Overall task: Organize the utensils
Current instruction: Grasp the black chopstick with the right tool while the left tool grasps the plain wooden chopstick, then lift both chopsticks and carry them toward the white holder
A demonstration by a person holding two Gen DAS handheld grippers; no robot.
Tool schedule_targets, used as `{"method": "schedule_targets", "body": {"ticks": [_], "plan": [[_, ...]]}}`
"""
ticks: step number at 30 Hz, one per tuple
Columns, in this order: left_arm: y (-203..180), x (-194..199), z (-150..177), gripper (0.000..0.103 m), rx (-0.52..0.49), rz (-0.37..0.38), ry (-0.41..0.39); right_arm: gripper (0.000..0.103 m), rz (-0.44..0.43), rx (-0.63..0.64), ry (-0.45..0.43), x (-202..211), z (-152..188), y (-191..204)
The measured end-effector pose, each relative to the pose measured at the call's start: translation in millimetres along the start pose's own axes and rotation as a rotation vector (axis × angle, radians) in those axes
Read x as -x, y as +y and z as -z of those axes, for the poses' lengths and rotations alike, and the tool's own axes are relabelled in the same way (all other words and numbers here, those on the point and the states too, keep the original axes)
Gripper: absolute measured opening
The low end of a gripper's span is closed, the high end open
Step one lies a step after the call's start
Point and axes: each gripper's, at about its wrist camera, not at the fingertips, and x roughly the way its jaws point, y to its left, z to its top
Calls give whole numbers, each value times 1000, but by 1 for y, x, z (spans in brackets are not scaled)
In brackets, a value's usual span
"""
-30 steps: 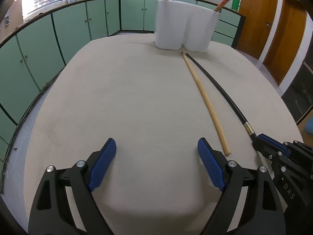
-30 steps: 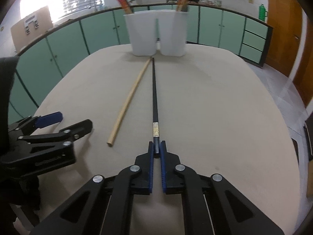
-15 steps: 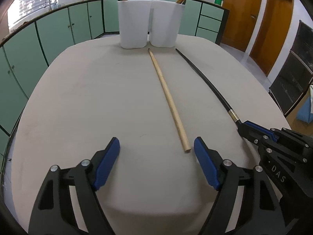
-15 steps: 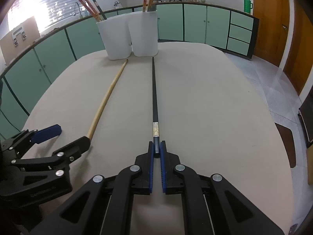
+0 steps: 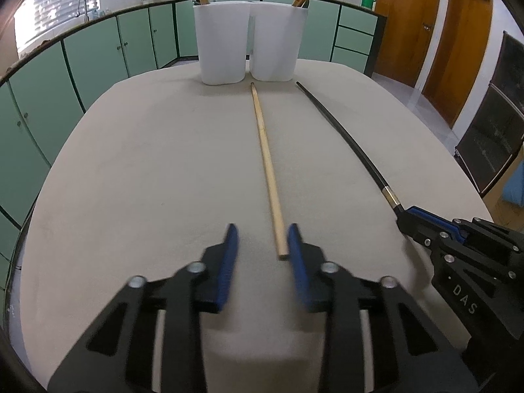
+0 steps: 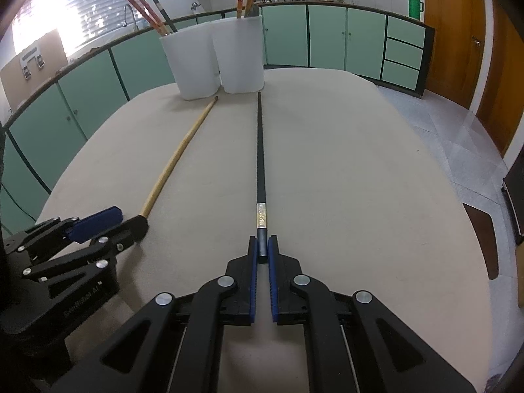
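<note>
A wooden chopstick lies on the beige table, its near end between the fingers of my left gripper, next to the right pad. The left jaws are half closed with a gap still showing and do not grip it. It also shows in the right wrist view. My right gripper is shut on the near end of a black chopstick, which lies along the table; it also shows in the left wrist view. Two white holders with several chopsticks stand at the far edge.
The table is rounded, with its edges near on both sides. Green cabinets ring the room and wooden doors stand at the right. My right gripper's body sits close beside the left one.
My left gripper has moved right so the wooden chopstick's end sits between its fingers, and its jaws have narrowed. The right gripper keeps its hold on the black chopstick.
</note>
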Motion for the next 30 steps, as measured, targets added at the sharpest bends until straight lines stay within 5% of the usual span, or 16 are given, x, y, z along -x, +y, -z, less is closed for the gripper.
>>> {"method": "schedule_targets", "body": {"ticks": [6, 20, 30], "plan": [[-2, 0, 0, 7, -9, 12, -3, 7, 4, 5, 1, 0, 0, 2], [0, 16, -2, 6, -11, 10, -30, 6, -4, -6, -37, 11, -2, -1], [7, 73, -31, 6, -33, 17, -165, 6, -5, 31, -156, 56, -27, -2]]}}
